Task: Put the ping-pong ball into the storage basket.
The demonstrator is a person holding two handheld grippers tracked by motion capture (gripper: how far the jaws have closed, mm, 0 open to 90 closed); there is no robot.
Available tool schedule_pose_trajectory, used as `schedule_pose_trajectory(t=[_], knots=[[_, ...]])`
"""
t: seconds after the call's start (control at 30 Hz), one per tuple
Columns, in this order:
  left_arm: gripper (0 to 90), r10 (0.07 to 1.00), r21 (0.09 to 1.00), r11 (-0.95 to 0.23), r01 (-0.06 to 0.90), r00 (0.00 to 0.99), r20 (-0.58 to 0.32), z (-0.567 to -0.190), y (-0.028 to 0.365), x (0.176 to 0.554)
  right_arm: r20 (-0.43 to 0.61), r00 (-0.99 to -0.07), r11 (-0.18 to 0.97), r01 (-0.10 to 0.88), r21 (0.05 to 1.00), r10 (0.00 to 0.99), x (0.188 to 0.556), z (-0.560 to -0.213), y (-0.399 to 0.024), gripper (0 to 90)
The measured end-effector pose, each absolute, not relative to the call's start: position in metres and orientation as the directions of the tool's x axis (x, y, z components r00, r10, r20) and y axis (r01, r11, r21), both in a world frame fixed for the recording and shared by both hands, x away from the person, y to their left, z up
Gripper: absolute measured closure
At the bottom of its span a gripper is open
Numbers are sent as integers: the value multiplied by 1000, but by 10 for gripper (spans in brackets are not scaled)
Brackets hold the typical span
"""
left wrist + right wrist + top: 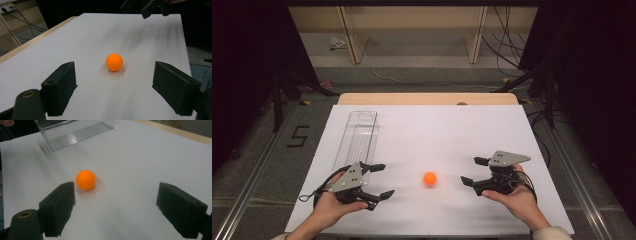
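From the high view we see an orange ball lying on the white table, between our two grippers and touching neither. Our left gripper sits at the near left with its jaws spread wide, pointing toward the ball. Our right gripper sits at the near right, its jaws likewise spread and aimed back at the ball. A long clear tray lies on the left part of the table, its near end just beside the left gripper.

In the left gripper view we look along the left gripper with its two black jaws wide apart. The ball rests on the table ahead of them, roughly centred in the gap and clear of both. The right gripper shows at the top edge, well apart from the ball.

In the right gripper view the right gripper also has its jaws spread. The ball lies just beyond the left-hand jaw, close to its tip; we cannot tell whether they touch. The clear tray lies farther off on the table.
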State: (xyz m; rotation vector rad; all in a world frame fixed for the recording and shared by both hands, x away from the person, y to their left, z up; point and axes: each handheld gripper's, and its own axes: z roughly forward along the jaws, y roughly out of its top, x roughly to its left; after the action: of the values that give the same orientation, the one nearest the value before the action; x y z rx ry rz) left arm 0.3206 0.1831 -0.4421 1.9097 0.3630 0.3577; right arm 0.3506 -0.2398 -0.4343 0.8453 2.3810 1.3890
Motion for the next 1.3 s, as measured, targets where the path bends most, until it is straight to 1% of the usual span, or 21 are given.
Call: schedule_pose_trajectory(t=[1.3], knots=[[185, 410, 934, -349, 79, 909, 77, -442, 183, 320, 71, -826, 404, 345, 847, 558, 367, -439, -207, 163]])
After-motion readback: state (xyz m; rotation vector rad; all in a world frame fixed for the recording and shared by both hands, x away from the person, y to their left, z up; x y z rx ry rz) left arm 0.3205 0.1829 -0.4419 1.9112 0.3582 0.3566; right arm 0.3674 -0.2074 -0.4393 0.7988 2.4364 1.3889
